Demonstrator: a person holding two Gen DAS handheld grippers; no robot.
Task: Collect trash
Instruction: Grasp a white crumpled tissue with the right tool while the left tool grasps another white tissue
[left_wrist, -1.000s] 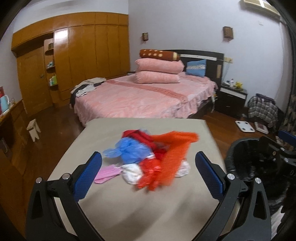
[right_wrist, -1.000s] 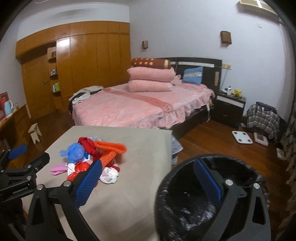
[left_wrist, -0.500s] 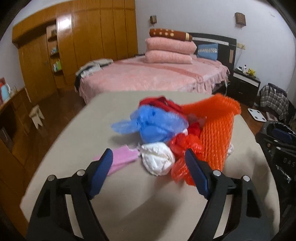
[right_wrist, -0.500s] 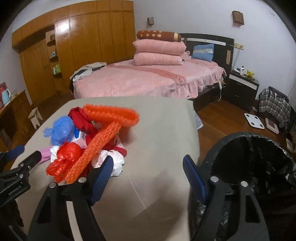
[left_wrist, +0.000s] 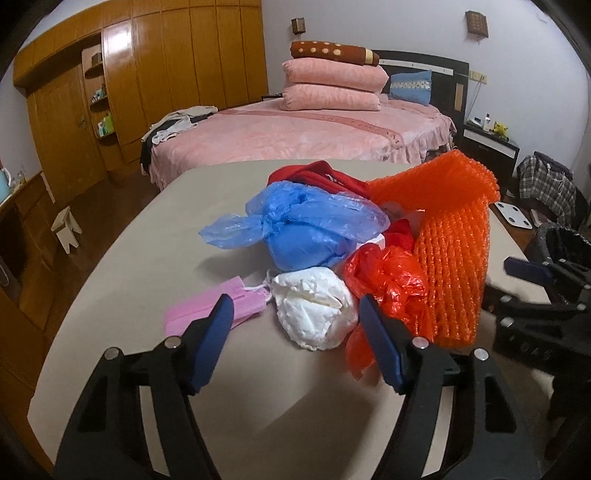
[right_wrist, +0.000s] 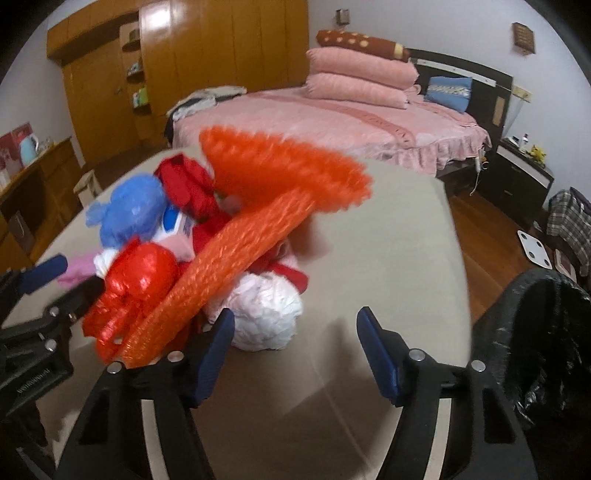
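Observation:
A heap of trash lies on the beige table (left_wrist: 129, 266): a blue plastic bag (left_wrist: 306, 229), a crumpled white wad (left_wrist: 314, 306), a pink face mask (left_wrist: 210, 310), a red plastic bag (left_wrist: 388, 280) and orange foam netting (left_wrist: 454, 251). My left gripper (left_wrist: 295, 325) is open, its fingers either side of the white wad, just short of it. My right gripper (right_wrist: 295, 336) is open in front of a second white wad (right_wrist: 266, 314), beside the orange netting (right_wrist: 240, 258). A bin with a black liner (right_wrist: 535, 332) stands at the table's right side.
A pink bed (left_wrist: 295, 136) with stacked pillows stands behind the table. Wooden wardrobes (left_wrist: 147, 74) line the far wall. A small white stool (left_wrist: 66, 229) sits on the floor at left. A nightstand (right_wrist: 524, 166) and scale (right_wrist: 532, 251) are at right.
Both grippers have moved forward and down toward the trash heap and have narrowed somewhat. The bin has slid to the right edge of the right wrist view.

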